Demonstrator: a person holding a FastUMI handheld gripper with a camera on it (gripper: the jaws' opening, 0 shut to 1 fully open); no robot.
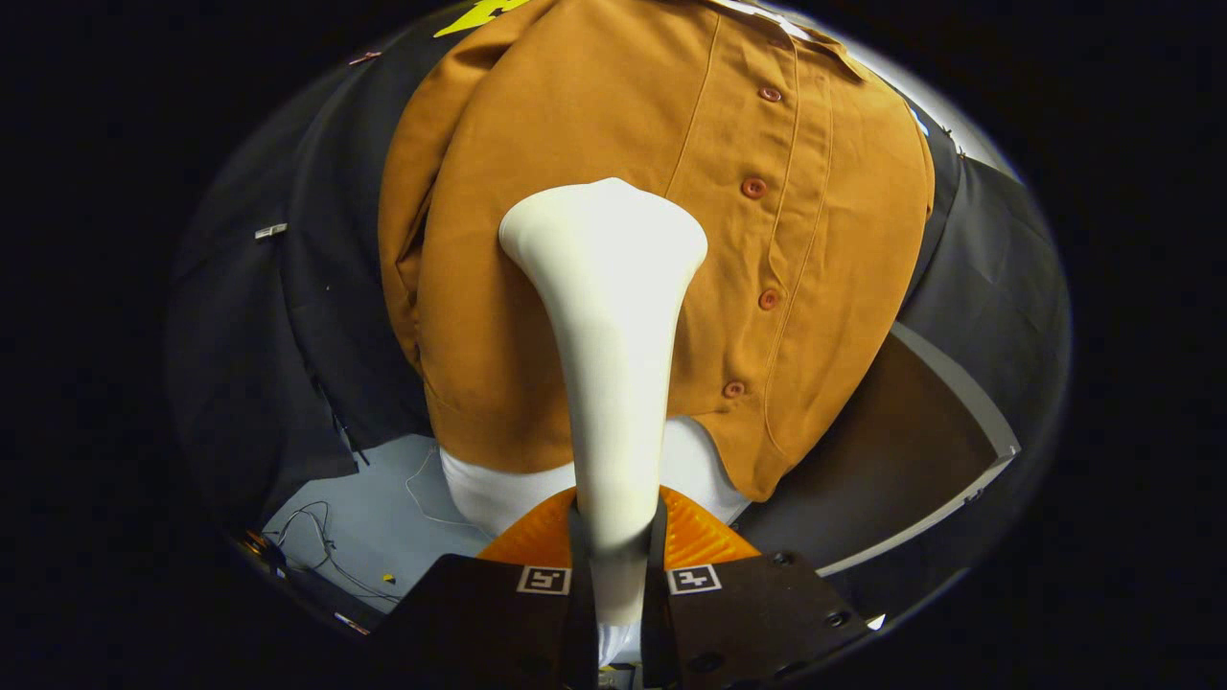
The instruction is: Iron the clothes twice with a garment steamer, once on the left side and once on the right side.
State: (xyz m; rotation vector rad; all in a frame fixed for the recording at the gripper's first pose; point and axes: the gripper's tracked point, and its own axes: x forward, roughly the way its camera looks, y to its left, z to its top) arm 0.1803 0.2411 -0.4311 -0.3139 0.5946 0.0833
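Observation:
A white garment steamer (610,355) rises from between my fingers, its handle clamped by both of them and its wide head pointing ahead. My gripper (619,565) is shut on that handle. The steamer head lies against the left front panel of an orange-brown buttoned shirt (796,287), just left of the button placket (757,240). The shirt hangs on a white form whose lower part (498,489) shows under the hem. Whether the head touches the cloth I cannot tell.
Black cloth (316,287) hangs behind and to the left of the shirt. A grey floor (374,527) with loose cables (321,546) lies below on the left. A dark panel with a pale edge (920,460) stands to the right of the shirt.

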